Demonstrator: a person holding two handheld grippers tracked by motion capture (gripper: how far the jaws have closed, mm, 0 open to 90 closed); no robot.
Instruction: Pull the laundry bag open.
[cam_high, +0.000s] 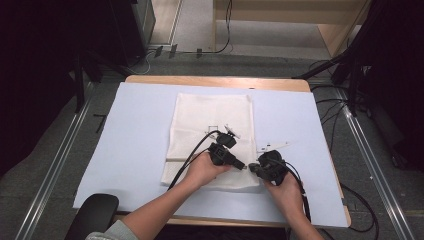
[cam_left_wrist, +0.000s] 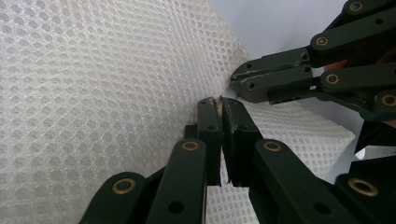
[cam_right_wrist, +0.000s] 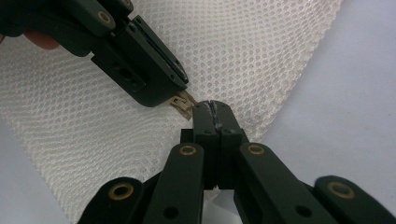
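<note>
Found the left gripper (cam_left_wrist: 219, 105) closed down to a sliver on a small brass zipper pull (cam_right_wrist: 183, 105), gripped at the very tips of its jaws. Found the right gripper (cam_right_wrist: 214, 109) pressed fully together just beside it, tips almost touching the left's. Appeared to pinch the edge of the white mesh bag (cam_high: 212, 120) right next to the pull, though with only a thin line of fabric visible between the jaws. Saw the bag lying flat on the pale sheet (cam_high: 140, 130), spreading away ahead of and to both sides of the two claws.

Judged the hold on the pull as the weak point: so little metal between the tips, likely to slip out under a sideways or jerky tug. Judged the right claw's bite on the mesh as shallow too; might let go, leaving nothing to brace the bag, so that the whole bag would drag along the sheet instead of the slider running. Also risked snagging or tearing the open weave near the teeth, and knocking the two sets of jaws together, given how closely they were set.
</note>
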